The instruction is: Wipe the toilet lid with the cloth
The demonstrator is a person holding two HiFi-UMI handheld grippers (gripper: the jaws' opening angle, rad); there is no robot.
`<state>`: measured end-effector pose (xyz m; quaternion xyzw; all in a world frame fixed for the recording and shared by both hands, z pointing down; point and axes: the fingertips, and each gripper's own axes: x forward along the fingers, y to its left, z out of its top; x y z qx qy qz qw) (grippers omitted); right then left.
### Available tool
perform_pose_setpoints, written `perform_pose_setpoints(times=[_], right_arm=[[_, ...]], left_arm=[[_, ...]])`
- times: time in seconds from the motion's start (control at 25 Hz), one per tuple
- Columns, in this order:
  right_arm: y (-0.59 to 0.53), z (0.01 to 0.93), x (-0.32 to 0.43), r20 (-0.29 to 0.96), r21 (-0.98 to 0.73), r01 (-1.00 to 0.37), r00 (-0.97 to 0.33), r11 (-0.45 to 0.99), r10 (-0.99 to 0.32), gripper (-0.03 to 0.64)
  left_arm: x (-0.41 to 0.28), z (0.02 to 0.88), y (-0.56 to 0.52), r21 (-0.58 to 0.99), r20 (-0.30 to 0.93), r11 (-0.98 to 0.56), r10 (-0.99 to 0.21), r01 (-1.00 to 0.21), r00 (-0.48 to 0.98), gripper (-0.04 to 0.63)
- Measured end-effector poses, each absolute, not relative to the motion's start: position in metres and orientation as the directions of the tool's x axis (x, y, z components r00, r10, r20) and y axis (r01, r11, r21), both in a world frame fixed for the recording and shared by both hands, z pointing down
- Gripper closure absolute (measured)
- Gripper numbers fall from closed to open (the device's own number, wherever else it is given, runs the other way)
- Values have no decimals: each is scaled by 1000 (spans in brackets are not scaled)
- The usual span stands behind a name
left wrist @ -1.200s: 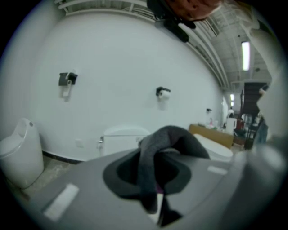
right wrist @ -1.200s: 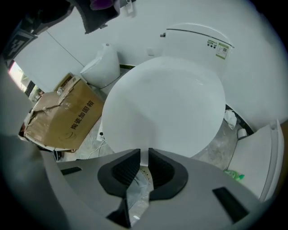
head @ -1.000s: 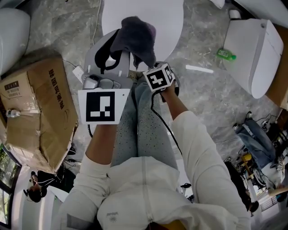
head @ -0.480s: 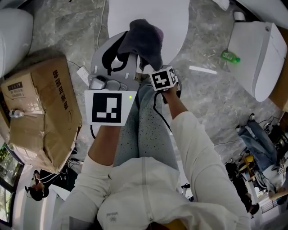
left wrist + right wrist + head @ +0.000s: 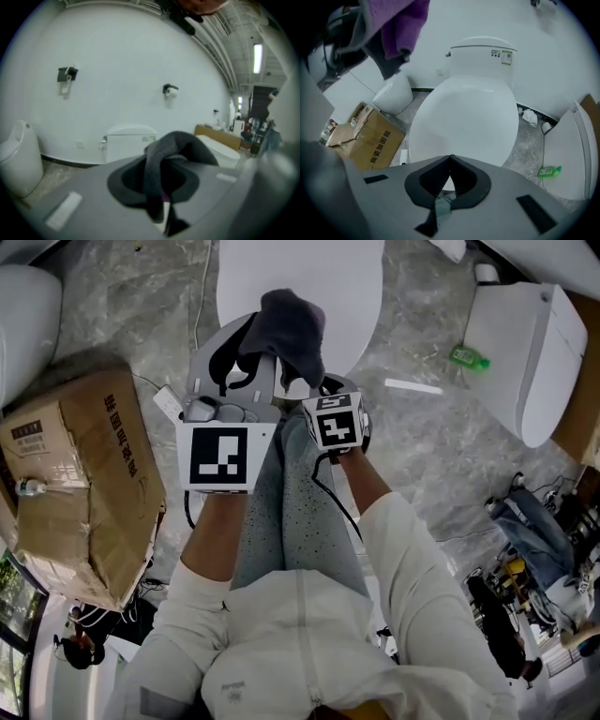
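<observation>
Grey marbled stone floor (image 5: 422, 442) spreads below, with a plain white wall (image 5: 117, 56) behind. The left gripper (image 5: 255, 360) has its fingers clamped on the dark grey-purple terry cloth (image 5: 286, 324). The cloth bunches over the fingertips and droops on either side of them, blocking the middle of the left gripper view. Beyond and below those fingers lies the closed white oval toilet lid (image 5: 309, 273); the cloth hangs in the air over its near end, apart from it. The right gripper (image 5: 450, 158) sits just to the right of the left fingers, near the drooping cloth, and points steeply down. Its jaws have just been closing and now meet tip to tip with nothing between them. Straight past its fingertips is the lid, and past that the white cistern (image 5: 483, 56). Well to the left of the left fingers sits a crumpled brown cardboard box (image 5: 80, 484), with a second white toilet (image 5: 28, 306) beyond it. Well to the right of the right fingers a small green bottle (image 5: 467, 356) lies on the floor, just beside a third white toilet (image 5: 530, 352). Behind both sets of fingers are the person's legs in grey speckled trousers (image 5: 291, 512).
</observation>
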<state>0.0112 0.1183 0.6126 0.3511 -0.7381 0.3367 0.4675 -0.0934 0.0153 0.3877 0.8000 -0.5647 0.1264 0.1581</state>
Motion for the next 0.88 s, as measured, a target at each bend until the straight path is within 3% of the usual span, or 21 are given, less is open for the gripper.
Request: perform_pose_setpoints(times=[0.52,0.88], right_arm=[[55,571,6,858,-147,-827,-379,542,-346,601],[-25,538,17,786,-132,-826,-424,549,-450,601]], left_arm=[[-82,478,1,150,528,-290,-785,-945,325,548],[-105,528,-75,121,598,-193,-769,-974,227,548]])
